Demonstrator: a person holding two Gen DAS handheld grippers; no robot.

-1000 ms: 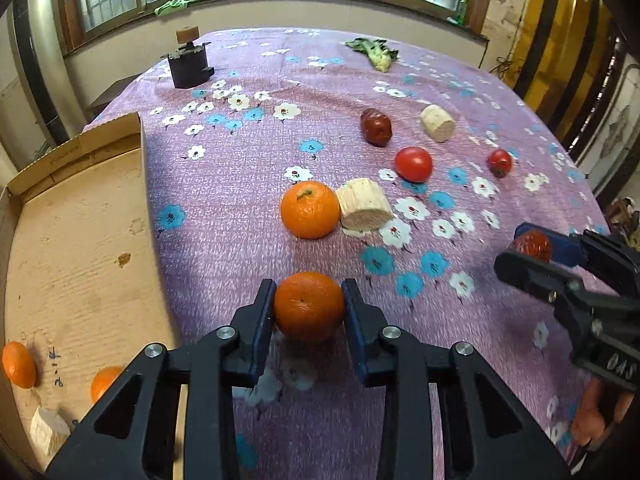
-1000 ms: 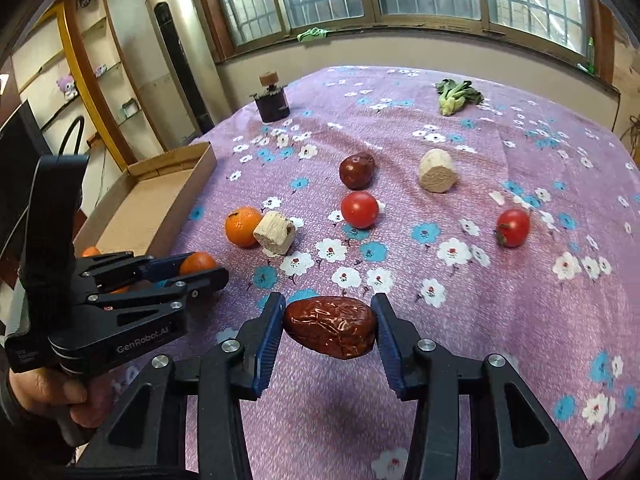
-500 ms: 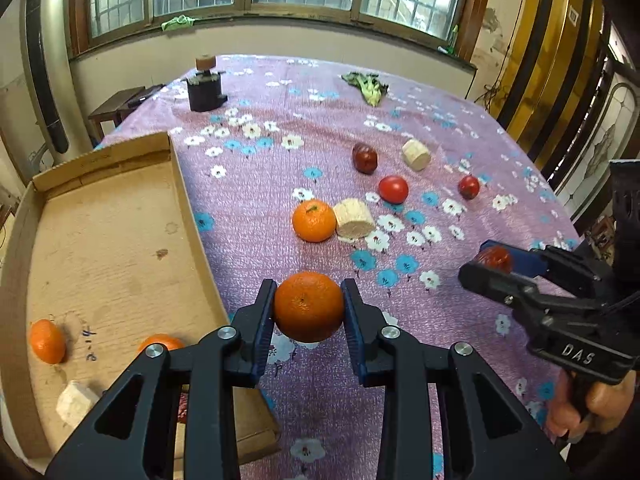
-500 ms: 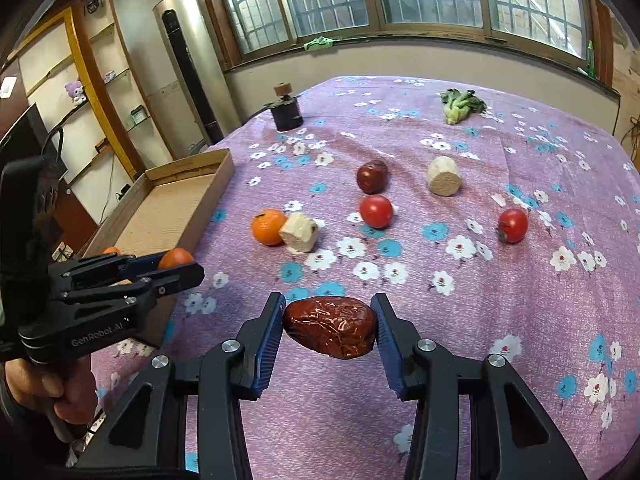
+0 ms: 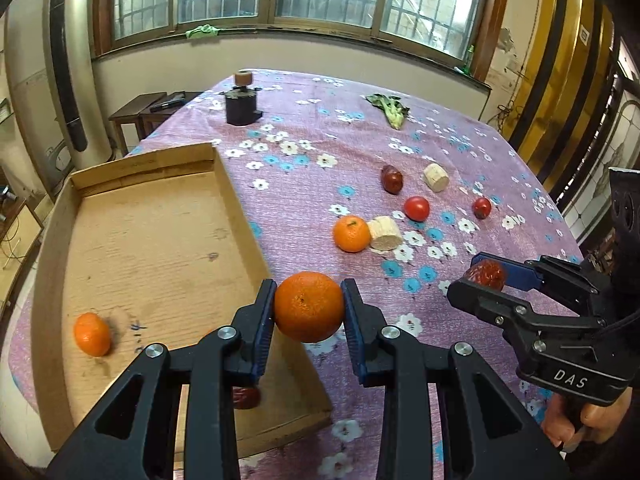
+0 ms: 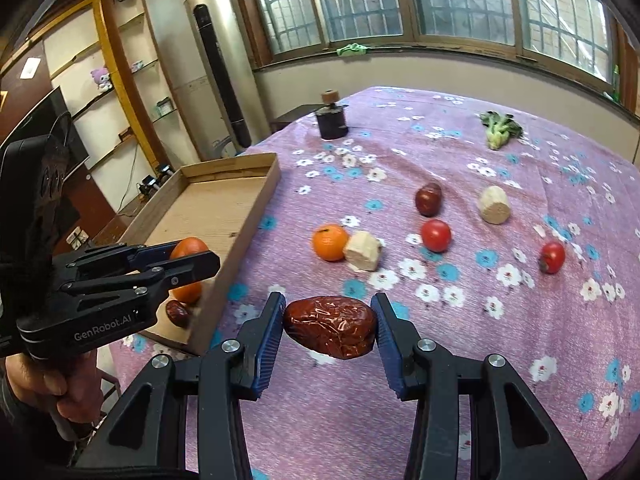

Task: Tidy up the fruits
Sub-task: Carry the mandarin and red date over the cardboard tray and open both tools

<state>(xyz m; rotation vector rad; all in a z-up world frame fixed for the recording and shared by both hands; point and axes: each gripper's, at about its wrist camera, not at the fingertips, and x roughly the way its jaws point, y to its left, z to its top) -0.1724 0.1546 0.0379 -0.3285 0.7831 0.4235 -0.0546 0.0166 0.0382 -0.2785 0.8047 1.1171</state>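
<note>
Left gripper (image 5: 309,307) clamped on a mandarin (image 5: 309,306), held over the near right edge of the cardboard tray (image 5: 240,200); right gripper (image 6: 330,332) clamped on a wrinkled red date (image 6: 330,332), above the floral tablecloth (image 6: 500,340) just right of the tray; in the tray: one mandarin (image 5: 91,334), one date (image 5: 246,397) partly hidden; on the cloth: a mandarin (image 5: 351,233) touching a pale stub (image 5: 385,233), two tomatoes (image 5: 416,208), a dark date (image 5: 391,179), a second stub (image 5: 436,177).

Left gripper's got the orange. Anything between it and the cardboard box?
Nothing visible blocks it. The left gripper holds the orange right at the cardboard box near wall, above its rim. The floor beyond is mostly bare; one orange and a date lie inside.
</note>
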